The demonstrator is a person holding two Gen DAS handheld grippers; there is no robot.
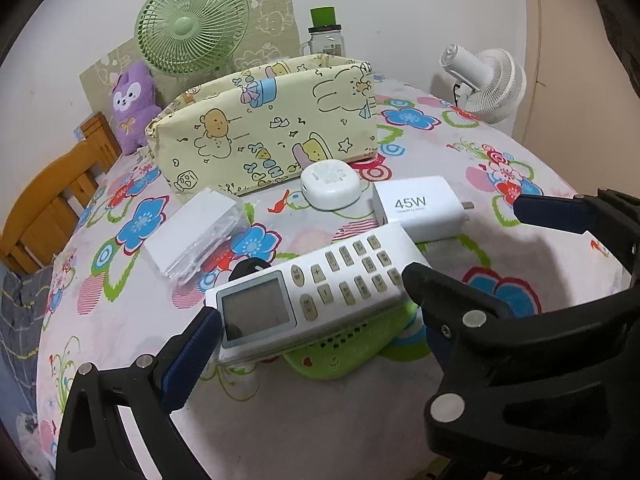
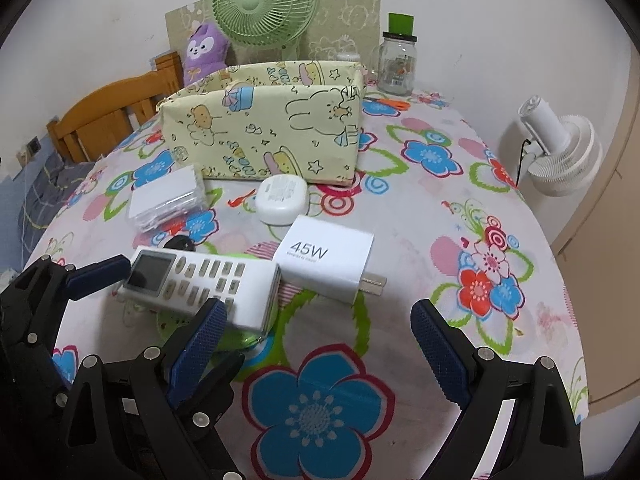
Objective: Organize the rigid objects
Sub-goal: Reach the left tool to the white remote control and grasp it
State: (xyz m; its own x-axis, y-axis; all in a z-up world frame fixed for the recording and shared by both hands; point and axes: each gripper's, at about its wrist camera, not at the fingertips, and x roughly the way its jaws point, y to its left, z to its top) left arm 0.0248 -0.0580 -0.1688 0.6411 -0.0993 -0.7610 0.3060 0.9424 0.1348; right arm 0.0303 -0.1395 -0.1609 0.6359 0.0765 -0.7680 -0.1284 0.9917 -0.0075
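Round table (image 2: pixel 440 240) under flowered cloth, filling both views. Wooden chair (image 2: pixel 104 116) at far left edge.

Yellow cartoon-print fabric bin (image 1: pixel 264 128) upright near table's back, open top, divider visible inside. Behind it: green fan (image 1: pixel 192 24), purple plush (image 1: pixel 130 108), glass jar with green lid (image 2: pixel 398 60). White fan (image 2: pixel 560 156) off table's right side.

White remote (image 1: pixel 316 288) lying flat, screen end toward left, partly resting on green perforated item (image 1: pixel 340 352) underneath. Small black object (image 1: pixel 250 270) poking out behind remote's screen end; cannot tell what.

White 45W charger (image 2: pixel 328 264) just right of remote's keypad end, prongs pointing right, touching or nearly touching remote in right wrist view.

Clear-wrapped stack of white cards (image 1: pixel 196 236) left of centre, between remote and bin. White rounded case (image 1: pixel 330 186) right in front of bin, near charger.

Left gripper (image 1: pixel 308 328) straddling remote: one blue pad (image 1: pixel 192 360) at screen end, other finger at keypad end. Both look in contact with remote's ends, remote sitting on green item. Reads as clamped on remote lengthwise.

Right gripper (image 2: pixel 316 356) spread wide, nothing between fingers, only cloth below. Left fingertip (image 2: pixel 204 340) just beside remote's near edge, over green item.
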